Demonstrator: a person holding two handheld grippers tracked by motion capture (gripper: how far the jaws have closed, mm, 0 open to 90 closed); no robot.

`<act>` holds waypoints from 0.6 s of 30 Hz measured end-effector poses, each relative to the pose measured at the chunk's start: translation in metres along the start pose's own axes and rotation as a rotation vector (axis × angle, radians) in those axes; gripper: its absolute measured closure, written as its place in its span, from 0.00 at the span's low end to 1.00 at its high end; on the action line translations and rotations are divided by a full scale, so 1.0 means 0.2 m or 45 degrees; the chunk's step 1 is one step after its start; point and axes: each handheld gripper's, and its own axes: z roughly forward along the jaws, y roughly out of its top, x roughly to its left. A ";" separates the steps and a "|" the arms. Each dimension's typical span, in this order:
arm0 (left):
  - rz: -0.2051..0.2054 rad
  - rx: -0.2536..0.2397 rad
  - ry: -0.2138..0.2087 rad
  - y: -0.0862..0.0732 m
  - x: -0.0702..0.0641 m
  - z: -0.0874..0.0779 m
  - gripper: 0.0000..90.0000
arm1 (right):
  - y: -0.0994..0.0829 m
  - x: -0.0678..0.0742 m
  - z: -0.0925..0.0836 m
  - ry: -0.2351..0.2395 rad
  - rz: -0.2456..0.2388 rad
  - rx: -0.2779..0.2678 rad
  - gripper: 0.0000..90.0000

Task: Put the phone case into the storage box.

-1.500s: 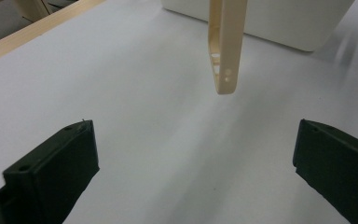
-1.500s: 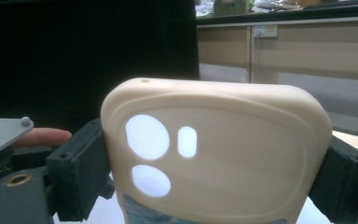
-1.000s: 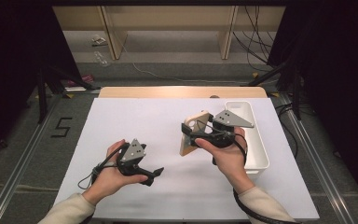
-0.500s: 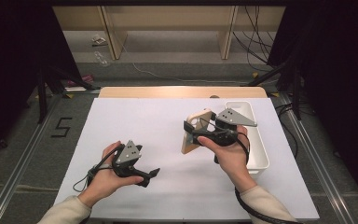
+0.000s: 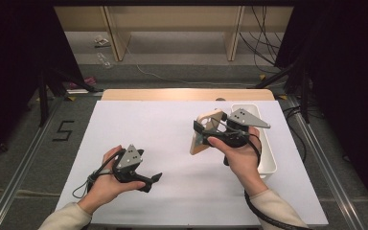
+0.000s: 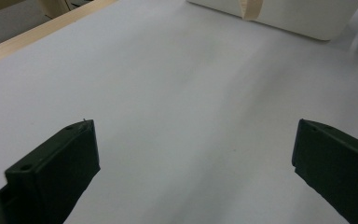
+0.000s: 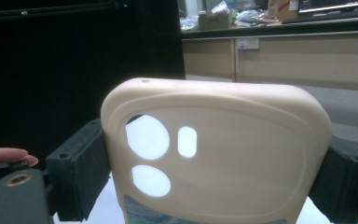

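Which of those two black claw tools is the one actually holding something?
The right gripper, at the right of the high view: its jaws clamp a cream phone case by its edges. The left gripper hangs open above the white table, nothing between its jaws.

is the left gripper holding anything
No, the left gripper has its jaws wide apart over the bare white table, with nothing between them.

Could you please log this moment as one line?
right claw: shut on phone case, held above table | left claw: open, empty | white bin: right edge
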 end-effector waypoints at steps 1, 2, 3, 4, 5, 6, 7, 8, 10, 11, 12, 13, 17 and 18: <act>-0.003 0.000 0.001 0.00 0.00 0.00 0.00 | 0.00 0.00 0.00 -0.003 0.003 -0.001 0.15; -0.007 -0.001 0.003 0.00 0.00 0.00 0.00 | 0.00 0.00 -0.01 -0.005 0.004 -0.001 0.15; -0.004 0.002 0.005 -0.01 0.01 -0.01 0.00 | 0.01 -0.01 -0.01 -0.009 0.002 -0.005 0.15; -0.005 0.002 0.008 -0.01 0.01 -0.01 0.00 | 0.01 -0.01 -0.01 -0.012 0.002 -0.005 0.15; -0.007 0.001 0.010 -0.01 0.01 -0.01 0.00 | 0.01 -0.01 -0.01 -0.013 0.001 -0.004 0.15; -0.011 -0.001 0.010 -0.01 0.01 -0.01 0.00 | 0.01 -0.02 -0.01 -0.016 0.001 -0.008 0.15; -0.011 -0.001 0.014 -0.01 0.01 -0.01 0.00 | 0.02 -0.02 -0.01 -0.019 0.004 -0.011 0.15; -0.012 0.000 0.016 -0.01 0.02 -0.02 0.00 | 0.02 -0.02 -0.02 -0.022 0.004 -0.013 0.15; -0.013 -0.003 0.017 -0.02 0.02 -0.02 0.00 | 0.02 -0.03 -0.02 -0.028 0.000 -0.014 0.15; -0.013 -0.002 0.019 -0.02 0.02 -0.02 0.00 | 0.02 -0.03 -0.02 -0.031 0.004 -0.015 0.15; -0.013 -0.002 0.019 -0.02 0.02 -0.02 0.00 | 0.03 -0.03 -0.03 -0.033 0.002 -0.019 0.15; -0.014 -0.001 0.018 -0.02 0.02 -0.03 0.00 | 0.03 -0.04 -0.03 -0.035 0.002 -0.021 0.15; -0.021 0.000 0.025 -0.03 0.03 -0.03 0.00 | 0.04 -0.05 -0.04 -0.046 0.005 -0.024 0.15; -0.021 -0.001 0.028 -0.03 0.03 -0.03 0.00 | 0.04 -0.05 -0.04 -0.048 0.005 -0.024 0.15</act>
